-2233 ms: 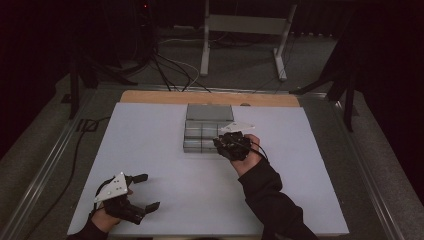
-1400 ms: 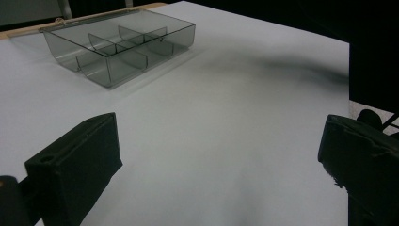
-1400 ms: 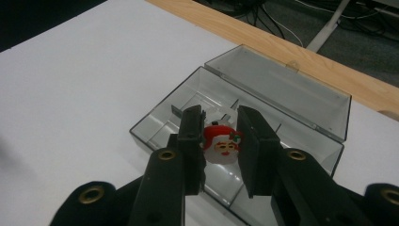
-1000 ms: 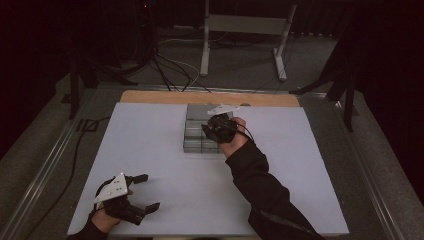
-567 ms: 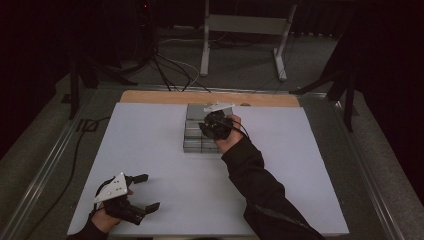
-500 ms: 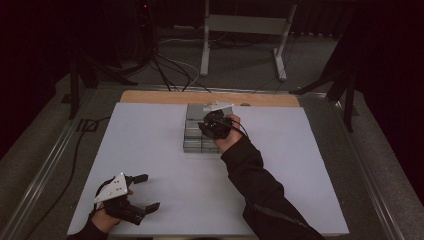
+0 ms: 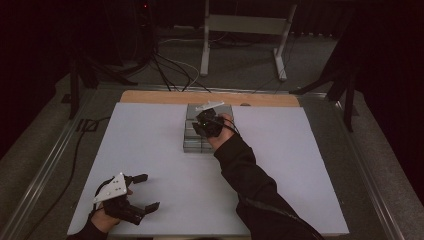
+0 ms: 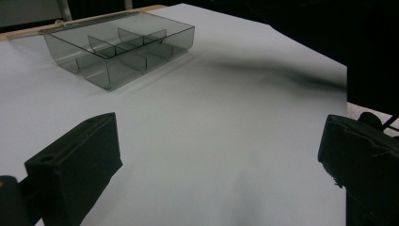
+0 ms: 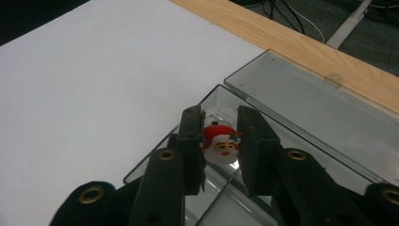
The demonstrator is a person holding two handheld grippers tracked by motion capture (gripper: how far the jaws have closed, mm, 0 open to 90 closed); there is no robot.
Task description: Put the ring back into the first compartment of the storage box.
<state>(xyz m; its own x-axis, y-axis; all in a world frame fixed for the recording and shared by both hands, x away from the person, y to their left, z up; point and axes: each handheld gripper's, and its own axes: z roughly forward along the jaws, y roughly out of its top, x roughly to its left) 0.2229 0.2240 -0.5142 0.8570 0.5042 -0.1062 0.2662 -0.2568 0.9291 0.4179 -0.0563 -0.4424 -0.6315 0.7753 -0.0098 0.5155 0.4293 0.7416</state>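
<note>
right tongs (image 9: 220, 141) now further over the clear box (image 9: 301, 113), clamped on santa figure (image 9: 222, 144); left tongs (image 7: 141, 191) unmoved, wide open, empty.

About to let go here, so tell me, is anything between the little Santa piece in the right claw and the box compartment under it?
Nothing visible: the Santa piece, pinched in the right claw, hangs over the open box, lid folded back.
</note>
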